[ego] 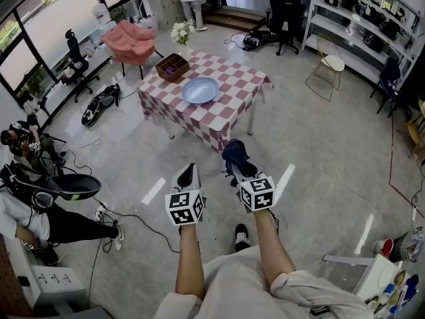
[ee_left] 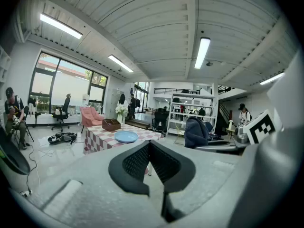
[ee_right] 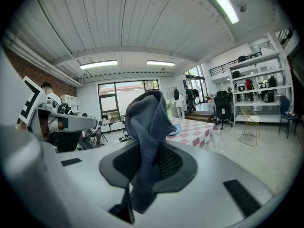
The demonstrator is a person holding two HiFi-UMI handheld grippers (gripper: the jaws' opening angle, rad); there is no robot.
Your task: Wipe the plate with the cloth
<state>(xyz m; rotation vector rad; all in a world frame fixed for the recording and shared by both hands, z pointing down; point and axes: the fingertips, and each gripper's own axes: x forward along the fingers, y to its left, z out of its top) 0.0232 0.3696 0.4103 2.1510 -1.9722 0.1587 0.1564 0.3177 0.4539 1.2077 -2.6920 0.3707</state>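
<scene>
A light blue plate (ego: 200,90) lies on a table with a red-and-white checked cloth (ego: 229,111), a few steps ahead of me. It also shows far off as the plate (ee_left: 126,137) in the left gripper view. My right gripper (ego: 234,163) is shut on a dark blue-grey cloth (ee_right: 149,127), which bunches up above its jaws; the cloth (ego: 234,153) hangs over the floor, short of the table. My left gripper (ego: 188,175) is shut with nothing in it, its jaws pressed together in the left gripper view (ee_left: 149,144). Both grippers are held side by side at waist height.
A brown box (ego: 172,66) and white flowers (ego: 180,32) stand at the table's far corner. A pink armchair (ego: 133,40) is beyond it. A seated person (ego: 40,221), cables and bags lie on the floor at left. Shelving (ego: 358,18) and a wire chair (ego: 329,65) stand at right.
</scene>
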